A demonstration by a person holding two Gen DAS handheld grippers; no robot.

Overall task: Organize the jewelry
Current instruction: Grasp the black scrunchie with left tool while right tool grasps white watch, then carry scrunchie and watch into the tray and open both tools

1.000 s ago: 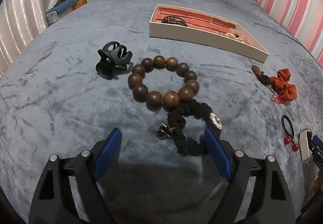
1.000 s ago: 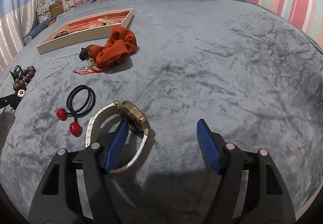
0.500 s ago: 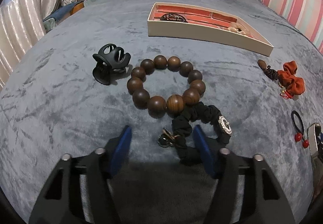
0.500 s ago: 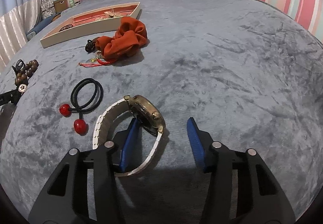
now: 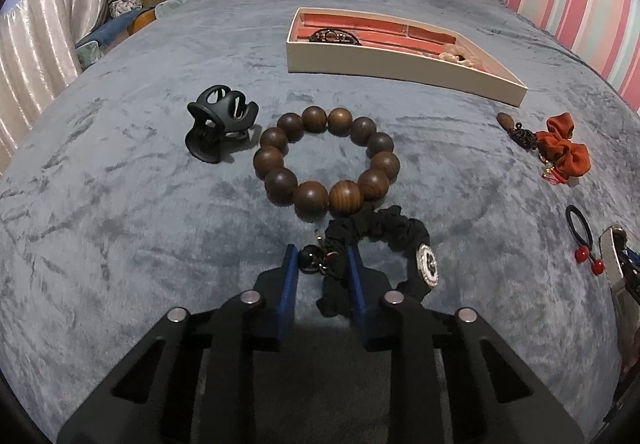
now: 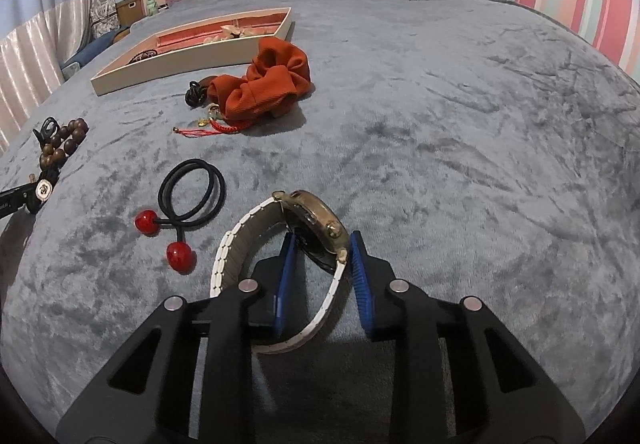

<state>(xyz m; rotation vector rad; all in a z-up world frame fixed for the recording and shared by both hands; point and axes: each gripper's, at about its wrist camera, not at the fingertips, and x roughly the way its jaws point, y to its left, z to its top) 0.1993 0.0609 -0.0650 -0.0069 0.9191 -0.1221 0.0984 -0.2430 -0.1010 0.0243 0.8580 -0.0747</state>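
Note:
In the left wrist view my left gripper (image 5: 322,264) is shut on the near-left part of a black scrunchie (image 5: 394,232) with a round rhinestone charm, lying on the blue-grey bedspread. A wooden bead bracelet (image 5: 326,160) lies just beyond it and a black claw clip (image 5: 218,128) to its left. In the right wrist view my right gripper (image 6: 322,256) is shut on a gold watch (image 6: 316,228) with a white band, its left finger inside the band loop. The cream jewelry tray (image 5: 400,70) with red lining stands farther back; it also shows in the right wrist view (image 6: 188,62).
An orange scrunchie (image 6: 268,84) with a red tassel charm lies ahead of the watch. A black hair tie with two red balls (image 6: 188,200) lies left of the watch. The tray holds a dark piece and a pale one. A striped wall runs on the right.
Both grippers went from wide open to shut: the left on the black scrunchie, the right on the watch. Both moved slightly forward.

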